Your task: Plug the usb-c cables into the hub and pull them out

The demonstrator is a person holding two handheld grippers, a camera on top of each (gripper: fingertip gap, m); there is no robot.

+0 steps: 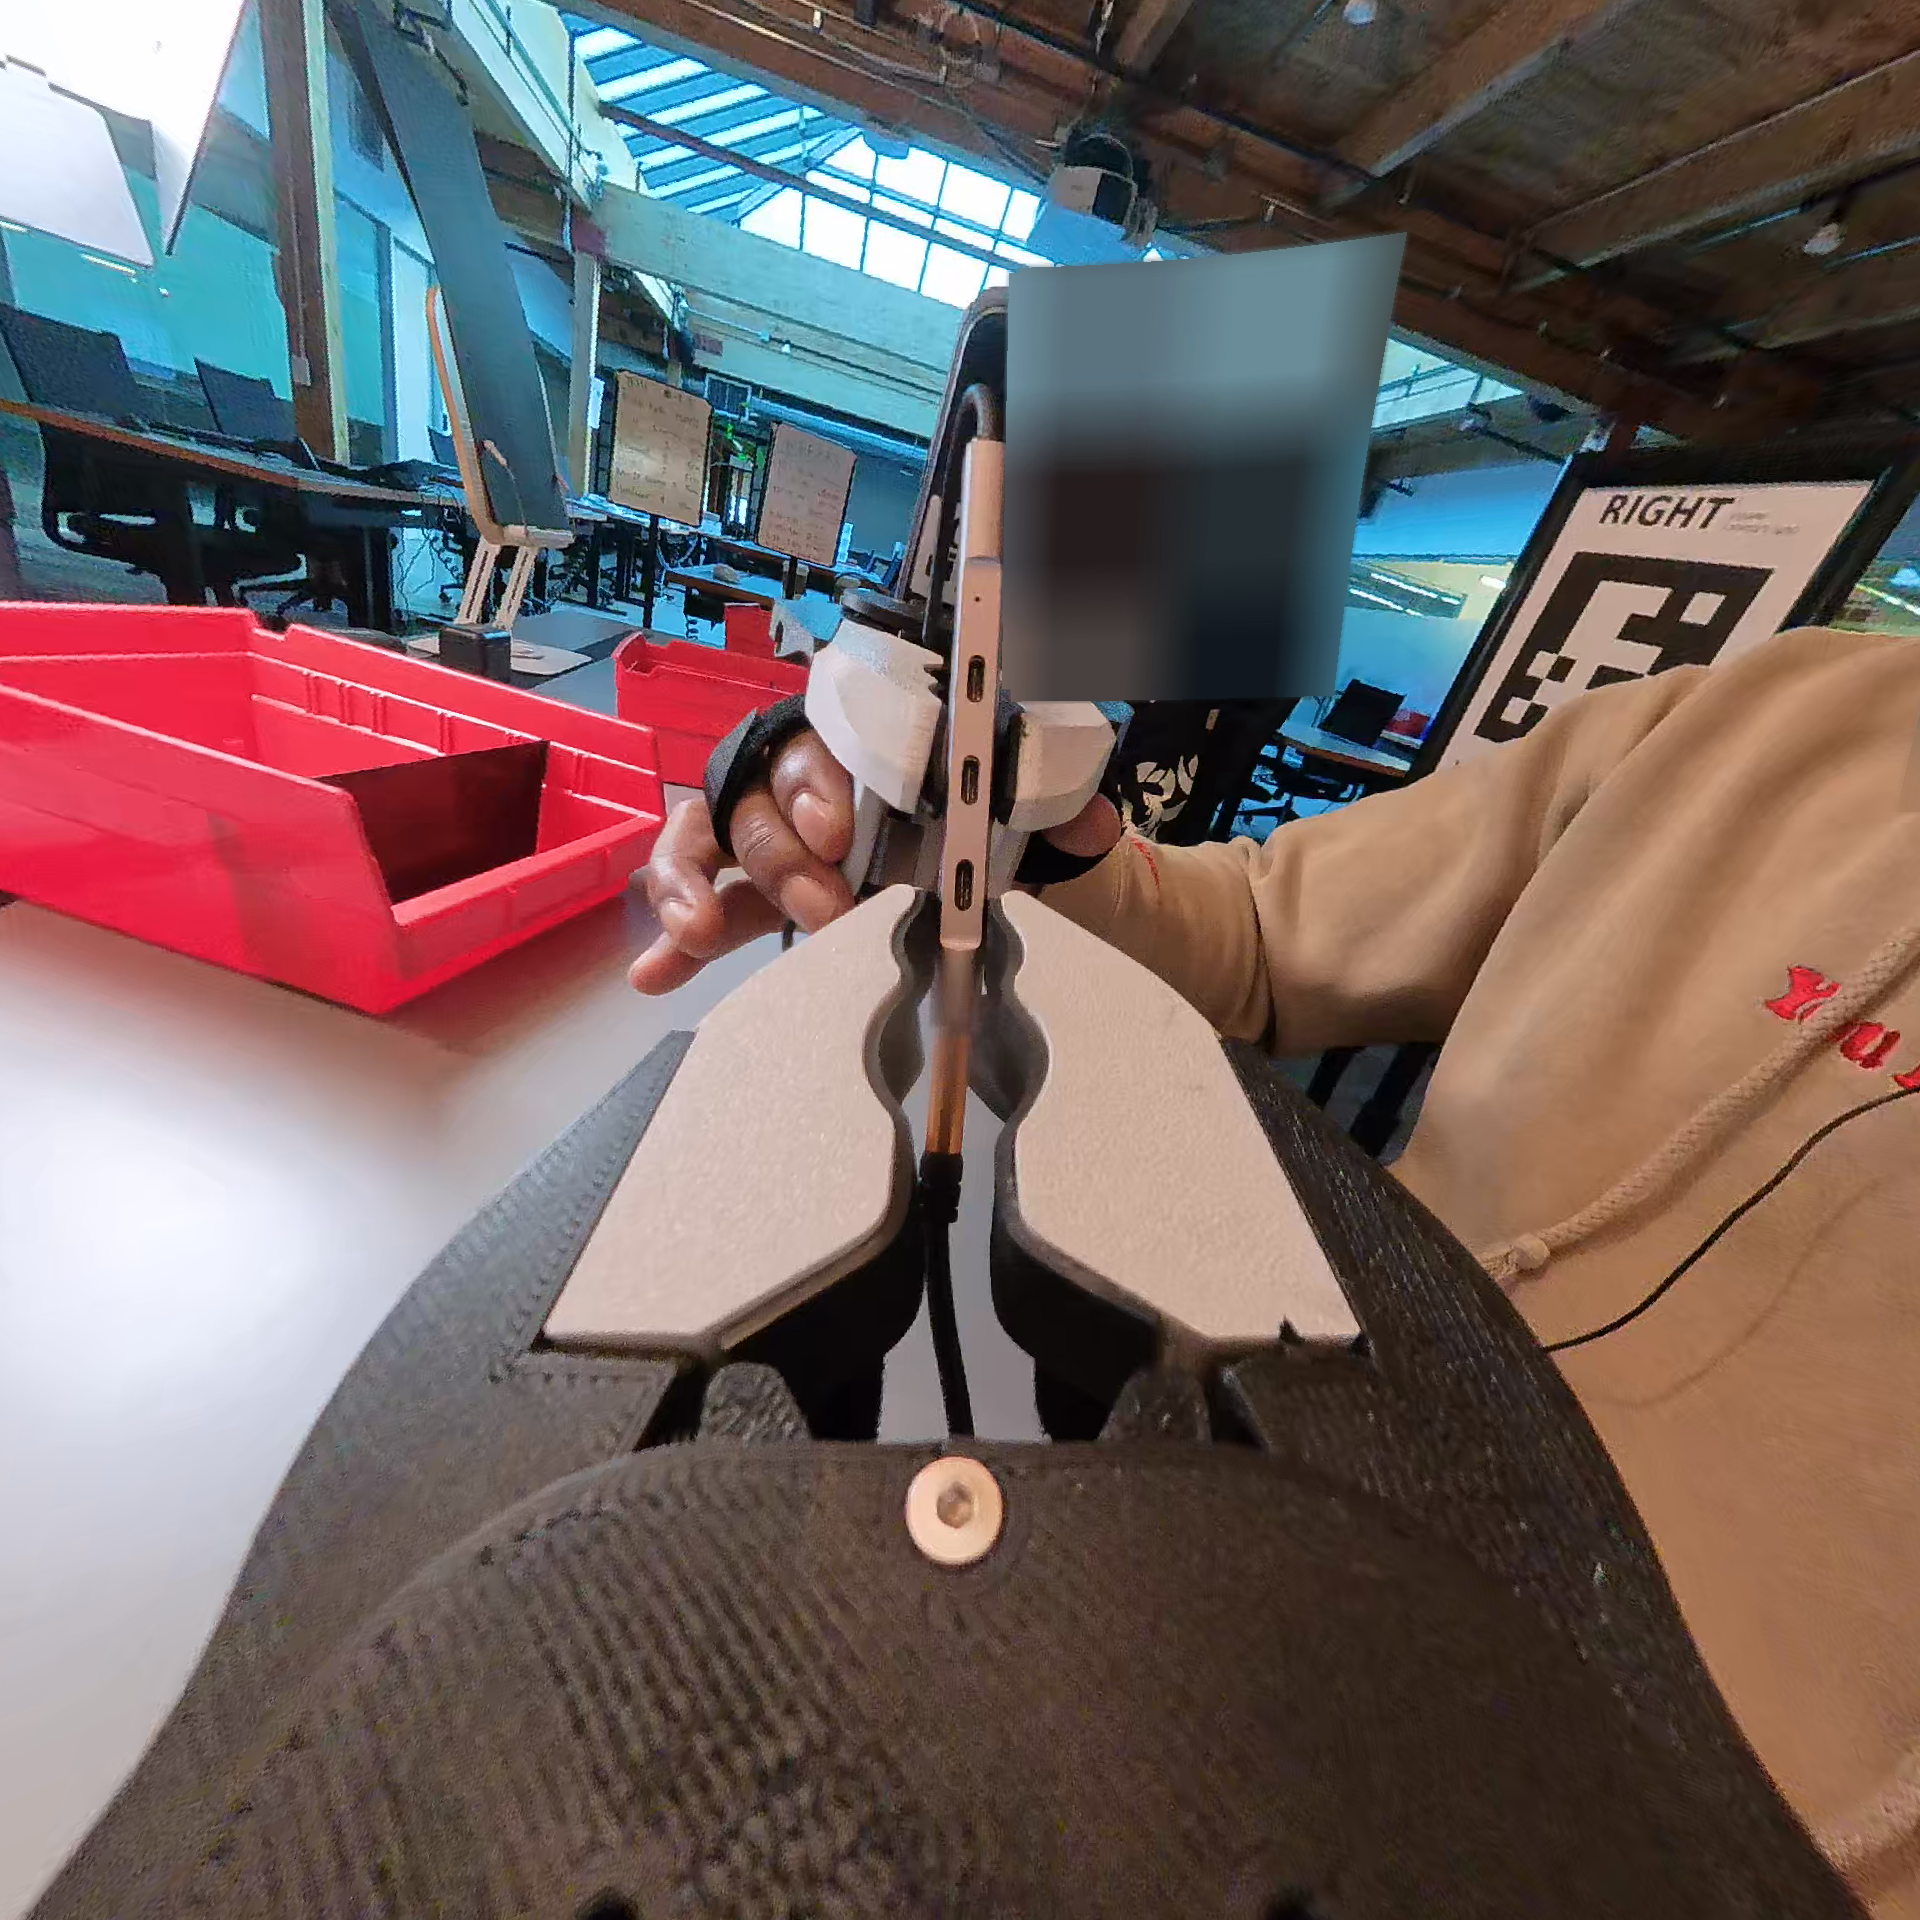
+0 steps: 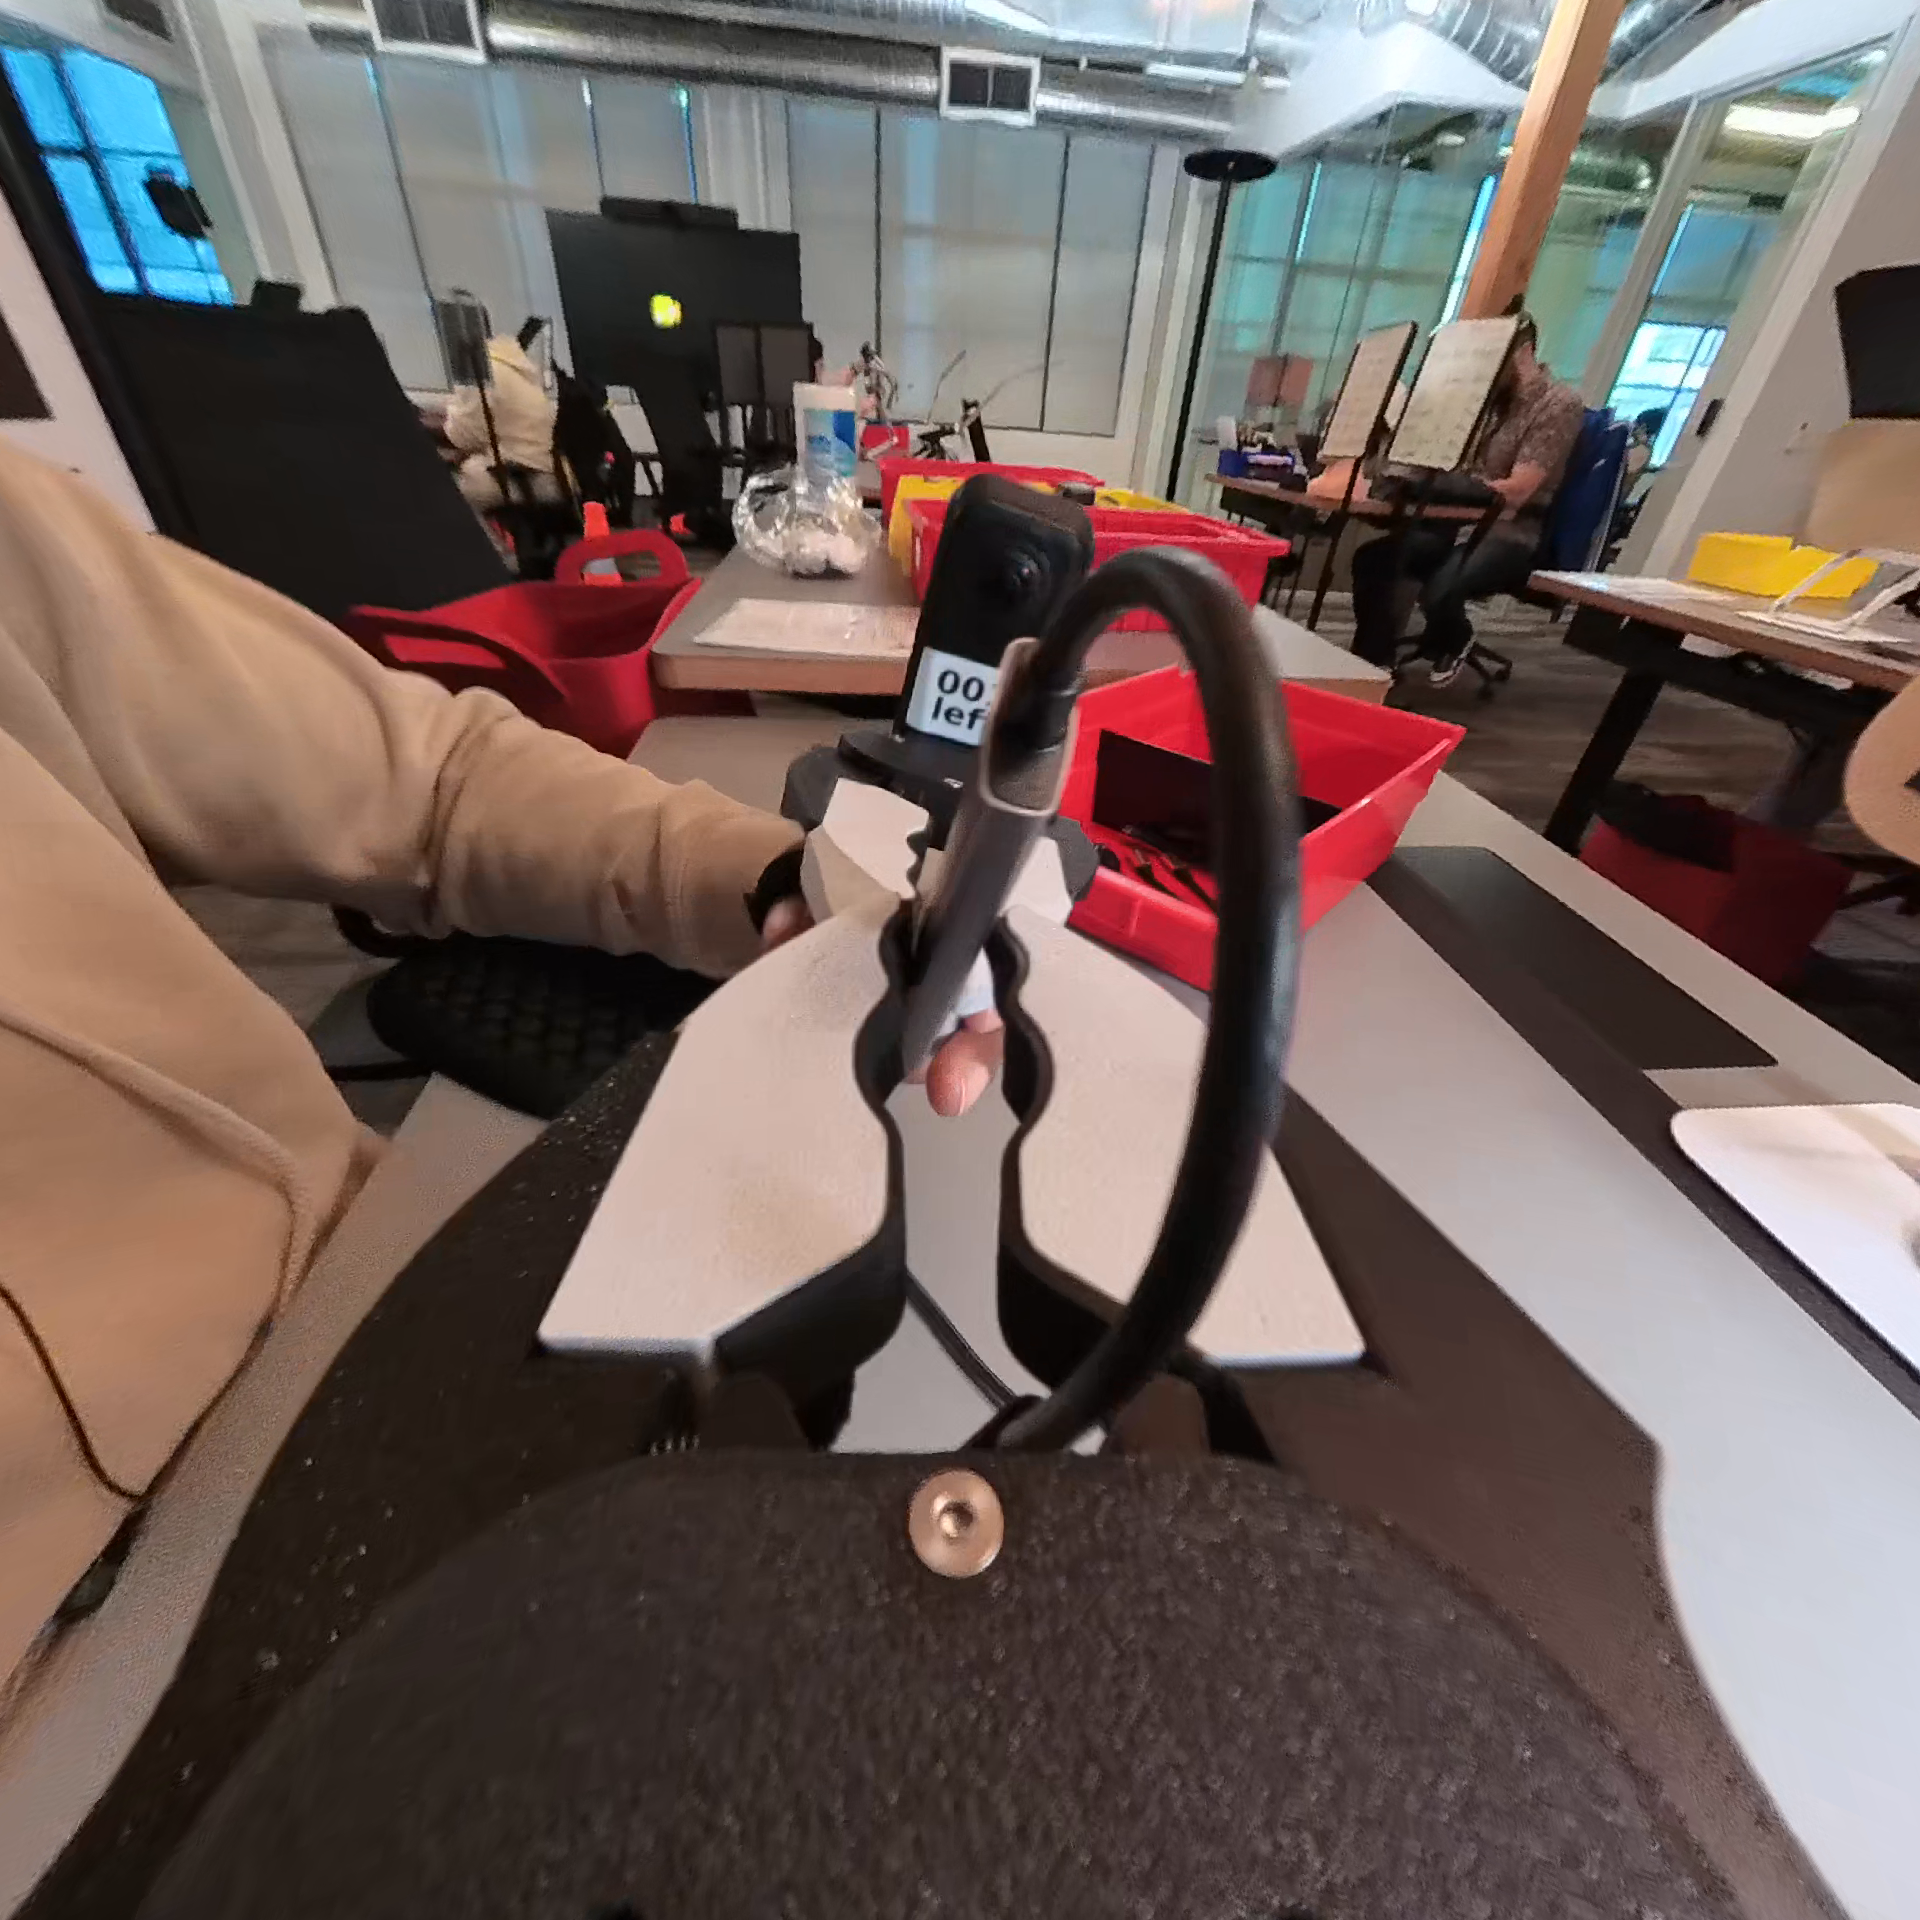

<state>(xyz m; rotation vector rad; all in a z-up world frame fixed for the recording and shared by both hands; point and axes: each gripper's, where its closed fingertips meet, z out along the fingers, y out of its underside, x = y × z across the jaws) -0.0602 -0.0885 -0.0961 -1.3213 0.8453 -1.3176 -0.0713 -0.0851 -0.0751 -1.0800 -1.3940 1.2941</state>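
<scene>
Looking midway through: right gripper (image 2: 951, 997) is clamped on the hub (image 1: 971, 727), left gripper (image 1: 956, 997) pinches a usb-c cable plug (image 1: 951, 1081) right beneath it. Three side ports look empty, so most plugging and unplugging seems left.

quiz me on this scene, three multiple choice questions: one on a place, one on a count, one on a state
1. Where is the hub?
A. in a red bin
B. in the right gripper
C. flat on the table

2. How many ports show along the hub's edge in the left wrist view?
A. one
B. five
C. three

3. The left gripper is
A. shut on the cable plug
B. wide open
C. shut on a red bin

Answers: B, its fingers close on the upright hub; C, three slots sit in a row along the edge; A, both fingers pinch the metal plug.
</scene>
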